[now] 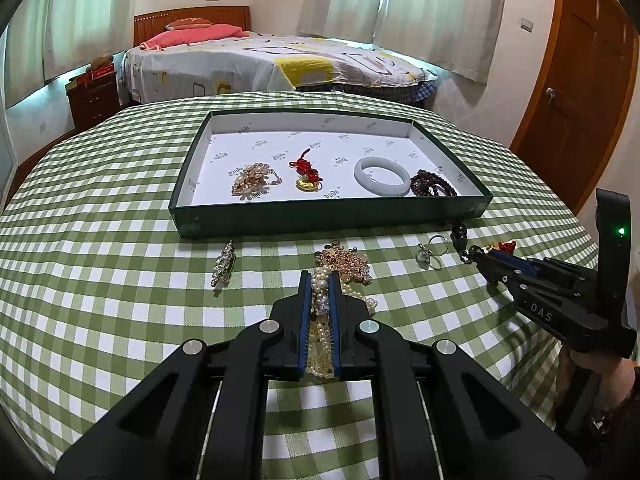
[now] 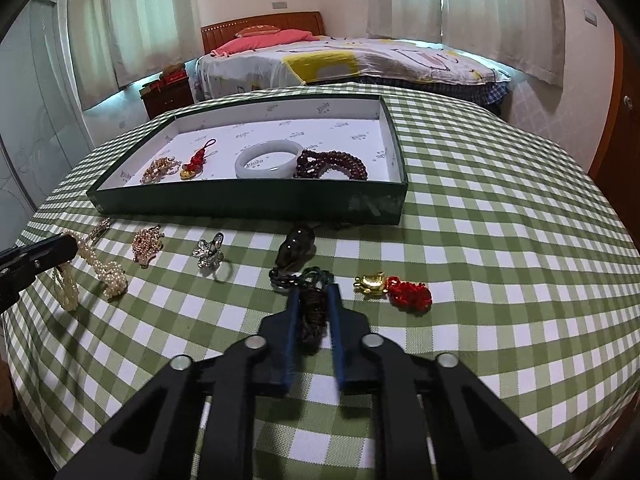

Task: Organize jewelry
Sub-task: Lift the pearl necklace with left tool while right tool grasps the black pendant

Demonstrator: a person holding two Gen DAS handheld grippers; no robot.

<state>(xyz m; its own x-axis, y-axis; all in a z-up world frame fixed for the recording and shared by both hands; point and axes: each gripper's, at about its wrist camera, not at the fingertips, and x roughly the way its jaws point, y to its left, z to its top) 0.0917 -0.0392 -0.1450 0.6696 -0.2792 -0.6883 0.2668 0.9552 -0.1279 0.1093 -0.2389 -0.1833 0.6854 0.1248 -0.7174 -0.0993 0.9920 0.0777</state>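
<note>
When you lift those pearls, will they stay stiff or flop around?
Probably flop: the pearl strands already lie in loose curves on the checked cloth. Loops outside the left gripper would likely dangle. They might snag the gold chain touching them.

We're getting soft, even daylight through the curtained windows (image 1: 400, 4), a cool glow along their lower edge. Shadows on the desk (image 1: 100, 240) are faint and short. Both fisheye views bend the room hard, with dark corners. In the right wrist view the fingers (image 2: 335, 344) look slightly smeared; the rest is sharp.
</note>
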